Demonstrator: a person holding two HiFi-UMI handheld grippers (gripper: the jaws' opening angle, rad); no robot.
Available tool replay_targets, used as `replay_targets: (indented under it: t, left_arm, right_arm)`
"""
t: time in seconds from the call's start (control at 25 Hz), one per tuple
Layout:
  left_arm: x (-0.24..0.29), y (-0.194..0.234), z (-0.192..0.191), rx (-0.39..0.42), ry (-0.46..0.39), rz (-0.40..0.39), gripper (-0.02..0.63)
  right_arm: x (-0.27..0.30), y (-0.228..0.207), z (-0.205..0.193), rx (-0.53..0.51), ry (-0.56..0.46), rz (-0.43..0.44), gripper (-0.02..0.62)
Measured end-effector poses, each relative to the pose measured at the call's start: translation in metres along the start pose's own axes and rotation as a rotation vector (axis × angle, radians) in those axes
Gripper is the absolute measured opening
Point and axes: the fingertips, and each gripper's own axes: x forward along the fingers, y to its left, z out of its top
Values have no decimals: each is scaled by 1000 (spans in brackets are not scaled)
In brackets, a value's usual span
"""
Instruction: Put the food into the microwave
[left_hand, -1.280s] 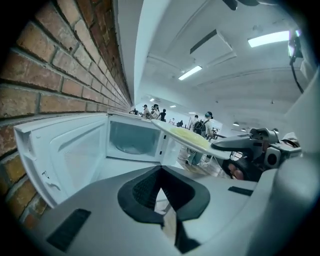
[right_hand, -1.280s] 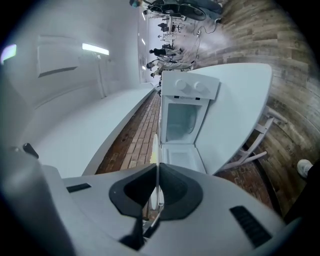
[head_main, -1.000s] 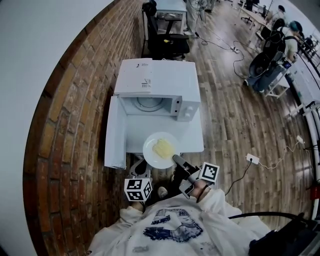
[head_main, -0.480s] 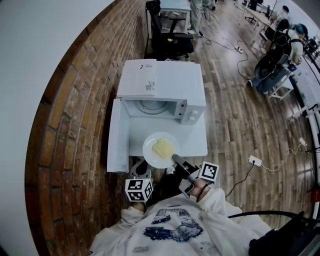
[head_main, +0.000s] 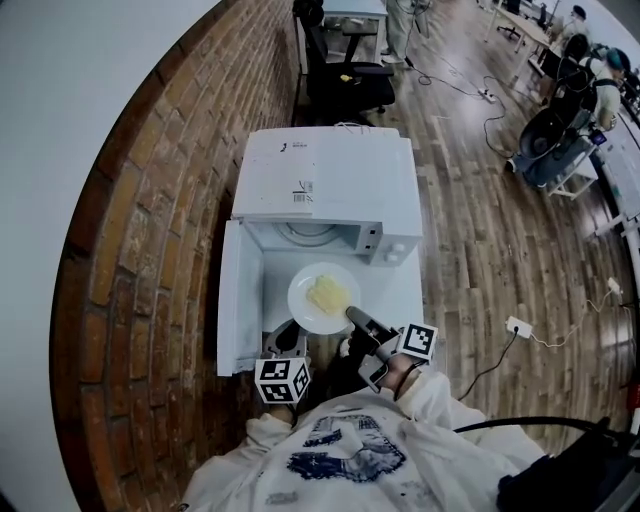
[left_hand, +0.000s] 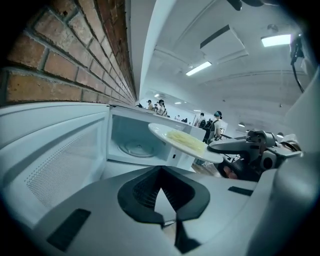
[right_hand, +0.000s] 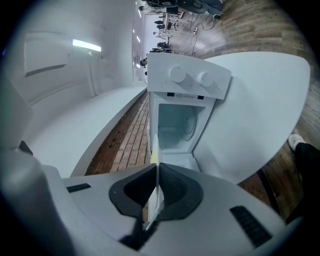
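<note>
A white plate (head_main: 325, 298) with flat yellow food (head_main: 327, 294) hangs level over the white table, just in front of the open microwave (head_main: 322, 190). My right gripper (head_main: 353, 318) is shut on the plate's near right rim. In the right gripper view the plate (right_hand: 155, 165) runs edge-on between the jaws of that gripper (right_hand: 156, 200), with the microwave cavity (right_hand: 176, 125) beyond. My left gripper (head_main: 283, 342) sits low at the table's near edge, left of the plate, shut on nothing. From the left gripper (left_hand: 167, 222) I see the plate (left_hand: 185, 142) from below.
The microwave door (head_main: 238, 300) stands swung out to the left, beside a brick wall (head_main: 140, 250). The glass turntable (left_hand: 134, 148) lies inside the cavity. The white table (head_main: 395, 295) ends at wooden floor on the right. An office chair (head_main: 345, 80) stands behind the microwave.
The view has closed in a little on the microwave. The plate stays in my right gripper, slightly nearer the opening. The left gripper has barely moved.
</note>
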Motion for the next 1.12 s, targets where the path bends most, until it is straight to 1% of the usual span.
replay_targets:
  t: [0.32,0.44,0.72,0.96,1.12]
  left_arm:
    - [49,27,23,-14,10,39,8]
    - [61,35,27,-22,16,66,8]
    - [82,45,32,-14,27,118,8]
    - [93,44,31,-3,38,121,8]
    - [96,45,28,-18,45,127,8]
  right_arm:
    - [39,-15,44,15,11,-33,25]
    - [50,-20,56,29,22,-32,25]
    - [66,-38,74,44,57,-54,25]
    - [71,-50,81,65,51,-69,25]
    - [75,-57,84,62,42,-79,25]
